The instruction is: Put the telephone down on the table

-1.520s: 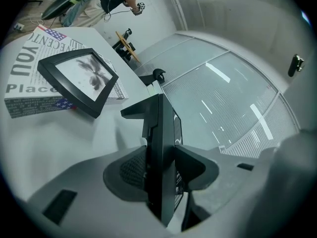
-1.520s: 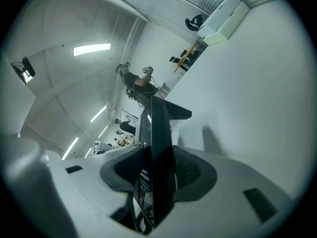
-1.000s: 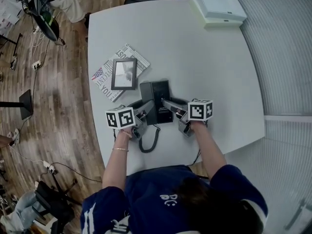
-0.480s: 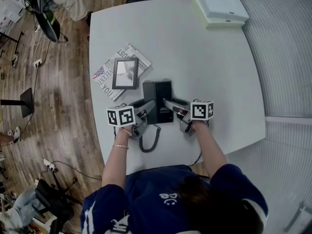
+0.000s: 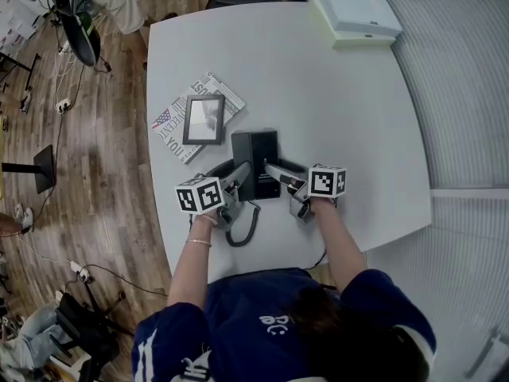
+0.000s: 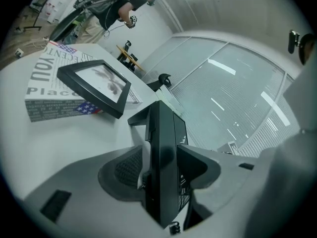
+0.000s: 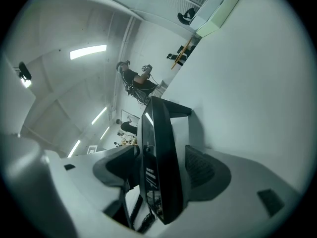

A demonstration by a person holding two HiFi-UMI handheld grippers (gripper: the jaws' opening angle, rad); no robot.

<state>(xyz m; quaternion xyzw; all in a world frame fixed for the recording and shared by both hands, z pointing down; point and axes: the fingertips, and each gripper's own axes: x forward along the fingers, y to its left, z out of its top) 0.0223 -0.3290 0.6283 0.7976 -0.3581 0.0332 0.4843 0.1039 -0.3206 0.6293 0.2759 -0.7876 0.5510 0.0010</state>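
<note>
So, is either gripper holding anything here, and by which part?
Seemingly nothing: the left gripper and right gripper have just been opening their jaws; the telephone sits between them, its side edges unclamped.

black picture frame (image 5: 203, 119) lying on folded newspaper (image 5: 169, 129), white flat box (image 5: 355, 6) atop pale box (image 5: 343, 37), wooden floor (image 5: 95, 173)

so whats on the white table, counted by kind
telephone: 1
picture frame: 1
newspaper: 1
flat box: 2, a white one stacked on a pale green one
total: 5
</note>
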